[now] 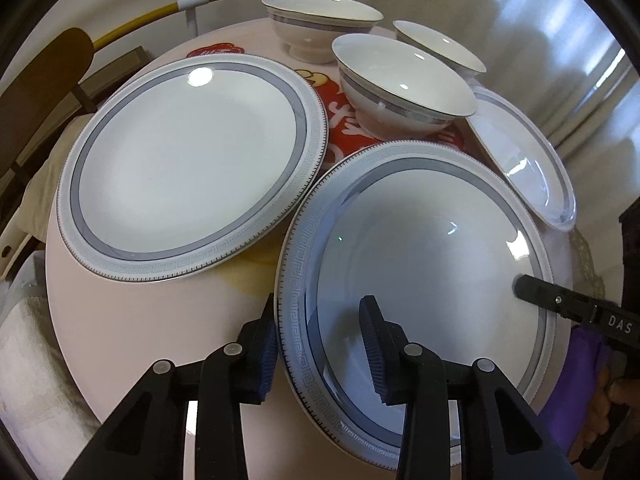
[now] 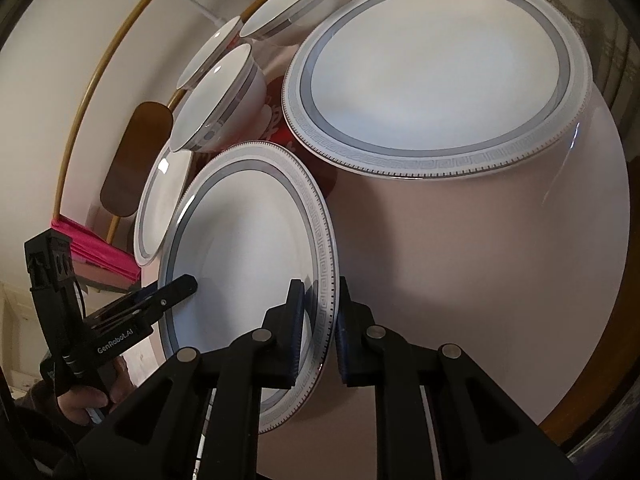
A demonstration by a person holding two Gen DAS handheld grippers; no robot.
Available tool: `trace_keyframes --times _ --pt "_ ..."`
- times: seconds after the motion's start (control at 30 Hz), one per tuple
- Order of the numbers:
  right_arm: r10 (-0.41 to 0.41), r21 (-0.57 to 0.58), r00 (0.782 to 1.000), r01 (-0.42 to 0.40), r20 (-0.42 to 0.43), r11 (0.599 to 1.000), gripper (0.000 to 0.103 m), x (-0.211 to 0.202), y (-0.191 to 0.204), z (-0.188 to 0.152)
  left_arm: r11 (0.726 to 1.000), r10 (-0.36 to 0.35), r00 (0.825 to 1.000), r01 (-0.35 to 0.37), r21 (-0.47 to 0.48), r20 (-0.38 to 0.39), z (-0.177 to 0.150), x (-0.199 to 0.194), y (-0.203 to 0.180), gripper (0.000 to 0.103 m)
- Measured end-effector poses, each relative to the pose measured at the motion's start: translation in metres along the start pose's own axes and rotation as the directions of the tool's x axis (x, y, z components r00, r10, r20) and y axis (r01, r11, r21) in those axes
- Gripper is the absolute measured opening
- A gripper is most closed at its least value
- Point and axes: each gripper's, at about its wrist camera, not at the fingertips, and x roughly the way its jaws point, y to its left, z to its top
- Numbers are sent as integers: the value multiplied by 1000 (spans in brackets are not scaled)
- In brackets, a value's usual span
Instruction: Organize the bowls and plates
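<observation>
A white plate with a blue-grey key-pattern rim (image 1: 420, 256) is tilted above the round table, held at two rim spots. My left gripper (image 1: 320, 344) straddles its near rim, fingers closed on it. My right gripper (image 2: 318, 332) clamps the opposite rim of the same plate (image 2: 248, 264); its finger (image 1: 560, 300) shows in the left wrist view. A second like plate (image 1: 192, 168) lies flat on the table, and a third (image 1: 524, 160) lies beyond. Three white bowls (image 1: 400, 88) stand at the back.
The round pinkish table (image 2: 460, 280) carries a red printed mat (image 1: 348, 120) under the bowls. A wooden chair back (image 1: 44, 92) and a yellow hoop (image 1: 172, 8) stand behind the table. Pink folded cloth (image 2: 96, 252) lies off the table edge.
</observation>
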Motion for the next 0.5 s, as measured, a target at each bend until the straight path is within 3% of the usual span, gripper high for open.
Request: trace_keyframes --times 0.23,0.5 --pt "-18 5 1000 19 -13 1000 14 -5 5 -9 999 -45 999 45 10 -22 -2 -10 5 32" --pt "-12 -8 1000 11 -16 1000 16 -15 29 -24 996 -85 996 85 37 12 3 -41 19 32"
